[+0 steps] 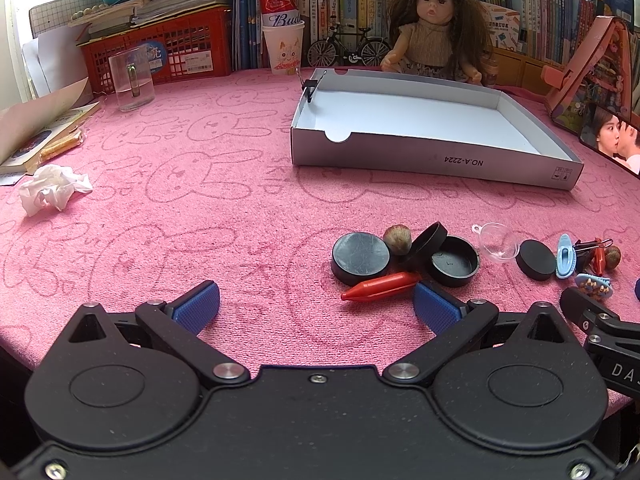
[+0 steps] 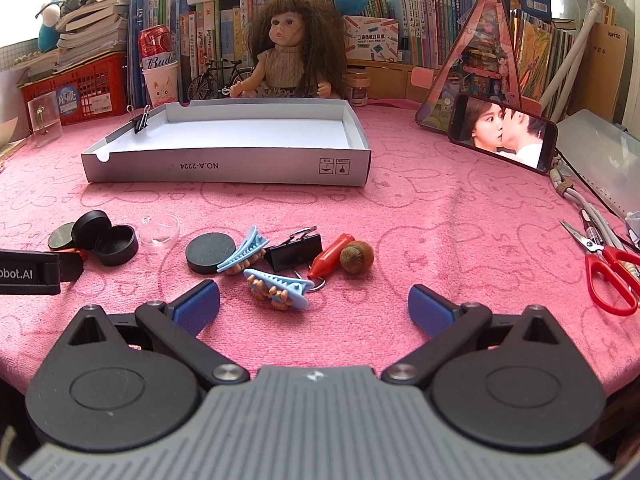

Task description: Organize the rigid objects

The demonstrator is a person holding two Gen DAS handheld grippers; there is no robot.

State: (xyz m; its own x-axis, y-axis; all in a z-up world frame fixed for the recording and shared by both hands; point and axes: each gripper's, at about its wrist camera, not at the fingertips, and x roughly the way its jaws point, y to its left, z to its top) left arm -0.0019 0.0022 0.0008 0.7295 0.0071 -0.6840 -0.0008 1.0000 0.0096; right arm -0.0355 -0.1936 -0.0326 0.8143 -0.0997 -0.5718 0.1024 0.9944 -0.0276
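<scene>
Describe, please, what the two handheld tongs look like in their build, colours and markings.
Both tongs, left and right, have matte black linkage arms with silver pivot screws, round black housings and blue ribbed fingertips. The left one's base is plain black; the right one's is ribbed grey. White lettering ending "obot.AI" marks the left one's side.

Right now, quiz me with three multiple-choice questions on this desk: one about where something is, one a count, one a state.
1. Where is the small binder clip?
A. on the box's left wall
B. inside the glass
C. beside the scissors

2. How many blue hair clips lie on the cloth?
A. one
B. two
C. four

3. How are the right gripper's jaws?
A. shut on the acorn
B. shut on nothing
C. open, holding nothing

Answers: 1 A, it is clipped on the left wall of the box. 2 B, two lie beside the large binder clip. 3 C, the blue pads stand wide apart over bare cloth.
</scene>
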